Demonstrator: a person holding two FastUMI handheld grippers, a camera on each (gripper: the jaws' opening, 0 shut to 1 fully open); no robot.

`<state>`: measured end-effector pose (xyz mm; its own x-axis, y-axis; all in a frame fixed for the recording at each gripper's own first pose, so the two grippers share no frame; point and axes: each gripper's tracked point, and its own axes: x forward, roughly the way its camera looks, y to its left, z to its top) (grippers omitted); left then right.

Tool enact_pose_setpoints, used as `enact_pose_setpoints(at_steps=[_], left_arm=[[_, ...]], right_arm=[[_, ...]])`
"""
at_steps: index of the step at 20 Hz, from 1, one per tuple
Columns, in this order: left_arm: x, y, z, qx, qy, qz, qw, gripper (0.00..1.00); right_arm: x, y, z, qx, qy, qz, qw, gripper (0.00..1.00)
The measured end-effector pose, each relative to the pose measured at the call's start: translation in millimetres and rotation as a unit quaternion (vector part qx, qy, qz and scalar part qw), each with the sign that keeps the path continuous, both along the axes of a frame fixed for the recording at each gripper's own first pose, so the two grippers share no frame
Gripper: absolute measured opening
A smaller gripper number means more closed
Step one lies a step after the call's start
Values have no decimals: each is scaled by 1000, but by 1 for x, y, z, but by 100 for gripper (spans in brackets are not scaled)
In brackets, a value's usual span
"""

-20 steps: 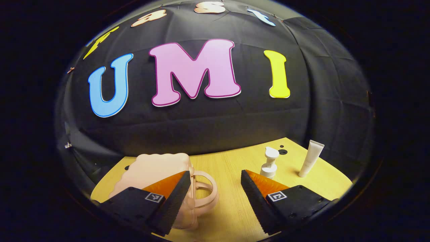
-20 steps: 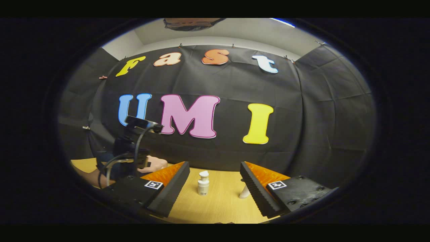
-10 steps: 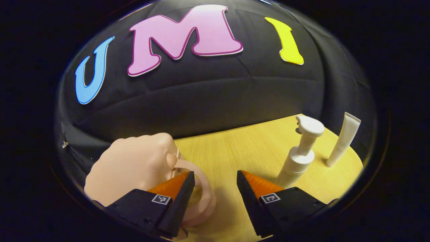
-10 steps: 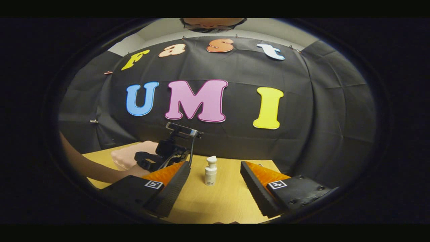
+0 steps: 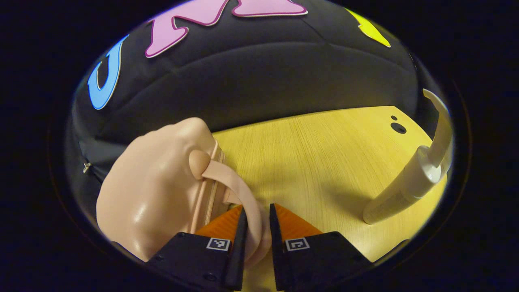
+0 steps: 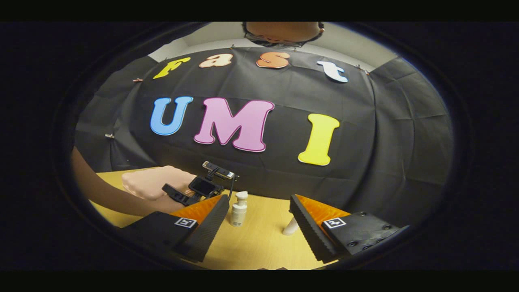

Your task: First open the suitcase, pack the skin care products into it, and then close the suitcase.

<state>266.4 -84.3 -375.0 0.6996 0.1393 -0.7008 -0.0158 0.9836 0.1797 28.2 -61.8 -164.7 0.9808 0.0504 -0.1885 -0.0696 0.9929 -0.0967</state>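
My left tongs (image 5: 255,227), spread wide a moment ago, now clench the handle (image 5: 239,190) of the pink suitcase (image 5: 158,194) at nine o'clock on the desk (image 5: 316,150), readying the opening, while my right tongs (image 6: 259,219) hang released.

Pink suitcase (image 5: 154,198): closed, on the counter (image 5: 316,162), handle (image 5: 243,198) arched. White pump bottle (image 6: 239,209) and white tube (image 6: 291,227): upright, apart from it.
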Motion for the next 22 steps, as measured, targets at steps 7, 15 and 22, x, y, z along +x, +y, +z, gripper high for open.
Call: enact_pose_setpoints(at_steps=[7,15,22], left_arm=[[8,-8,34,-101,-27,15,994,7],[1,18,141,-187,-72,14,980,6],[1,117,225,-217,-62,4,974,6]], right_arm=[[-4,2,2,0,6,-11,1000,97],[-9,34,22,-16,-7,-11,1000,97],[-4,65,50,-21,-25,-9,999,96]])
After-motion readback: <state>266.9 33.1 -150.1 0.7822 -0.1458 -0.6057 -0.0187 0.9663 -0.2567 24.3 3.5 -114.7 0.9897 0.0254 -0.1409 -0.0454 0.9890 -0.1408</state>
